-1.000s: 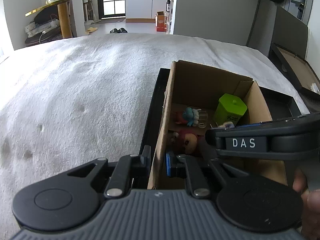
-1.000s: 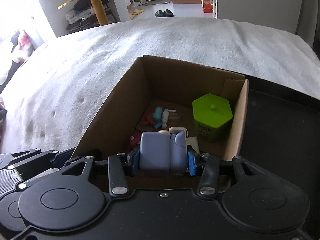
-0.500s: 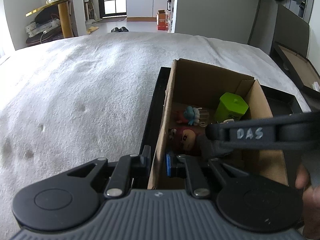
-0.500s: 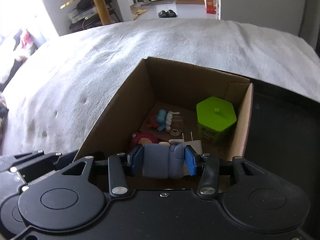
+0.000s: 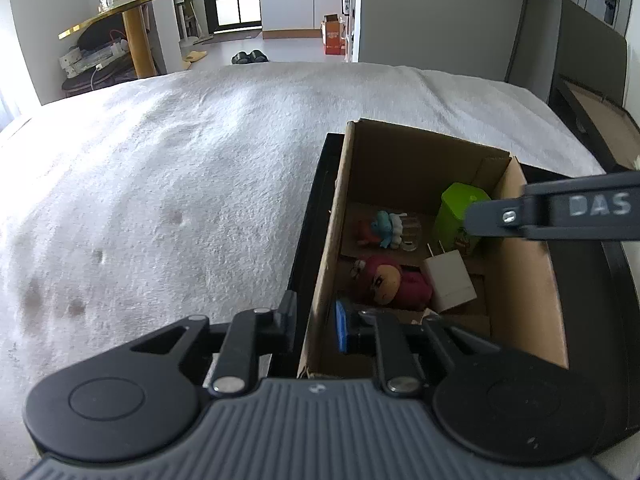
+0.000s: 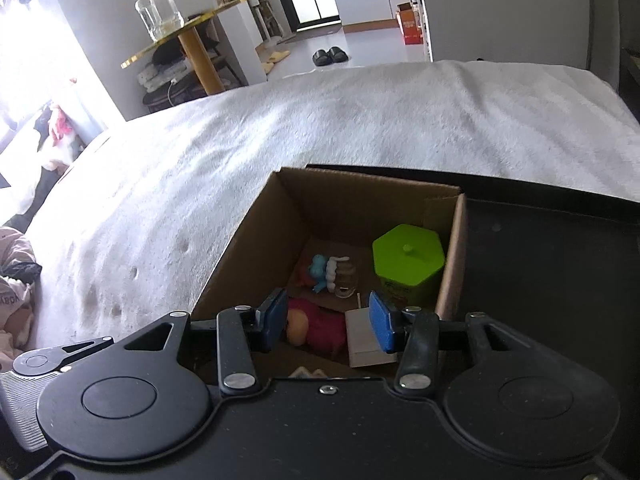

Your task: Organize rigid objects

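An open cardboard box (image 6: 256,240) stands in a black tray (image 6: 540,280) on the bed. It holds a green hexagonal container (image 6: 408,260), a red doll (image 6: 320,326), a white plug block (image 6: 362,340) and a small blue-and-white figurine (image 6: 326,272). My right gripper (image 6: 327,322) hovers above the box's near end, open, with nothing between its blue pads. My left gripper (image 5: 316,320) straddles the box's left wall (image 5: 332,232) near the front corner. Its jaws are opening and a thin gap shows at the blue pad (image 5: 342,326). One right finger (image 5: 492,218) crosses the left wrist view.
A white blanket (image 5: 160,200) covers the bed to the left of and beyond the box. A second dark lid with a cardboard lining (image 5: 600,112) leans at the far right. A gold side table with a glass jar (image 5: 132,12) stands past the bed. Clothes (image 6: 12,272) lie at the left.
The lavender block that sat between my right pads is gone from them and out of sight. The right gripper has lifted and drawn back over the box. The left pads have eased apart slightly.
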`<state>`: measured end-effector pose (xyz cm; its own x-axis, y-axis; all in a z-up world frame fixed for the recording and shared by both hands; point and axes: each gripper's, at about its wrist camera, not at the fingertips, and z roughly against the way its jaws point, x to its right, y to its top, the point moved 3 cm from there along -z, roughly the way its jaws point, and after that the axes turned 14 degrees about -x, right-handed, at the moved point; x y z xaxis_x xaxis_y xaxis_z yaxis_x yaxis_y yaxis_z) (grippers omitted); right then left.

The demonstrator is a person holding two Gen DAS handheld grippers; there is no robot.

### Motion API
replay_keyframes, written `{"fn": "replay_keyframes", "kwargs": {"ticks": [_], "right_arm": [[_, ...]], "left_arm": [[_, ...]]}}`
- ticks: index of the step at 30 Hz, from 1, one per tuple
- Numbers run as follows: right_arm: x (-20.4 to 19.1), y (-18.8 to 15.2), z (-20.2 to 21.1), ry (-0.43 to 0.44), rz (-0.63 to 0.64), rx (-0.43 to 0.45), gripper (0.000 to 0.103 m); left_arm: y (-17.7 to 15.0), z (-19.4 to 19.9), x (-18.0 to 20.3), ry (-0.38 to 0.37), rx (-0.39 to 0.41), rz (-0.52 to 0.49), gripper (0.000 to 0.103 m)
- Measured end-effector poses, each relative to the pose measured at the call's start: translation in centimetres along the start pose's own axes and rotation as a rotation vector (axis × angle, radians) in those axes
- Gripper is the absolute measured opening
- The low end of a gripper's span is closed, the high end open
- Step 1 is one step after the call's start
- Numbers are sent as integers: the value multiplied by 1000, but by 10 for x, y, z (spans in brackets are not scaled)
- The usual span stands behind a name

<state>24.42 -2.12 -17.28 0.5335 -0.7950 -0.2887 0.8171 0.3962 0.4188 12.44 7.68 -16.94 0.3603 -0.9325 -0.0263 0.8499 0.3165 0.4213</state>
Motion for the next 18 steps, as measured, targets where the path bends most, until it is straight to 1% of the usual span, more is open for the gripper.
{"fn": "replay_keyframes", "kwargs": {"ticks": [1, 2, 3, 4, 5, 6, 7, 8, 9, 11, 12, 14, 16, 18], "right_arm": [[2, -1, 4, 2, -3, 4, 45], [4, -1, 8, 4, -7, 6, 45], [6, -3, 12, 7, -11, 6, 45], [8, -3, 16, 10, -16, 8, 45], [11, -4, 21, 11, -21, 9, 45], [14, -5, 25, 14, -25, 7, 46], [17, -6, 29, 20, -29, 1, 46], [20, -7, 33, 23, -32, -2, 46], [22, -8, 37, 26, -36, -2, 46], [28, -11, 45, 25, -43, 2, 47], [30, -12, 49, 20, -48, 5, 49], [36, -15, 58, 19, -60, 14, 54], [41, -17, 68, 17, -70, 31, 58], [46, -19, 78, 7, -79, 50, 65]], "left_arm": [[1, 2, 0, 2, -6, -2, 20], [1, 4, 0, 3, -11, -2, 24], [2, 7, 0, 1, -15, 0, 30], [2, 10, -1, -2, -16, 3, 34], [3, 14, -1, -6, -15, 1, 41], [5, 18, -1, -6, -11, -13, 44], [6, 21, -1, 3, -5, -24, 50], [8, 25, 0, 17, 1, -31, 52], [10, 30, 1, 28, 7, -37, 52], [14, 39, 4, 17, 16, -57, 56], [15, 44, 5, 9, 21, -71, 59], [17, 54, 9, 9, 32, -92, 68], [17, 64, 13, 3, 40, -115, 72], [17, 71, 16, -4, 38, -135, 74]]}}
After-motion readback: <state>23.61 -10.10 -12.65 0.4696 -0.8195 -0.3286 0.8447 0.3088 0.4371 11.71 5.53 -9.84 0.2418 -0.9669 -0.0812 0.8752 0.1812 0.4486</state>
